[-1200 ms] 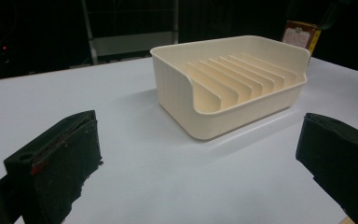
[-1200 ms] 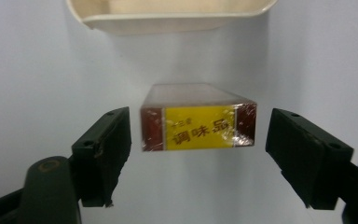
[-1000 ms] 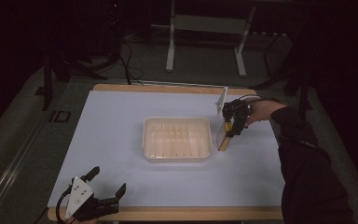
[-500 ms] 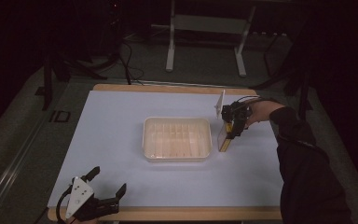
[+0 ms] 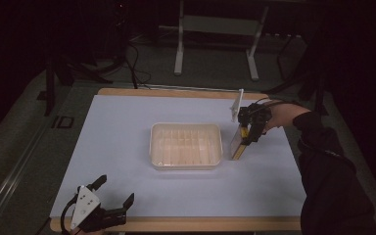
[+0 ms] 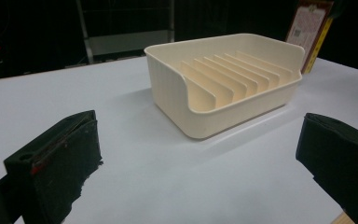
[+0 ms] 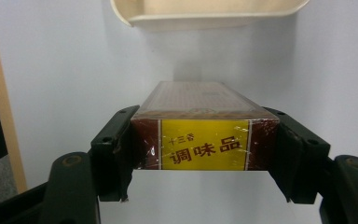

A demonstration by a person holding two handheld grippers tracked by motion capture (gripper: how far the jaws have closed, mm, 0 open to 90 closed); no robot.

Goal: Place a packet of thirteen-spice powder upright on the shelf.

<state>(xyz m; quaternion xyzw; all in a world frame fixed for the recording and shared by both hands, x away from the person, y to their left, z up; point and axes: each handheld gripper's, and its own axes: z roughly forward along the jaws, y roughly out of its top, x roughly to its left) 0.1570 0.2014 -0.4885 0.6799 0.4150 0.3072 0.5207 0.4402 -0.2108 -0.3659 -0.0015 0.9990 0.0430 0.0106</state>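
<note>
Clamping the seasoning box (image 7: 204, 135), right tongs (image 7: 205, 154) beside tray (image 5: 186, 146).

1. Box (image 7: 205, 140): card wrapped in glossy clear film, glinting at the yellow label.
2. Ribbed tray (image 6: 242, 79): smooth cream plastic, faint sheen.
3. Table (image 5: 127, 147): matt white top, pale wood edge at 6 o'clock in the high view.
4. Right gripper (image 7: 205, 154): matt black plastic, slightly scuffed pads.
</note>
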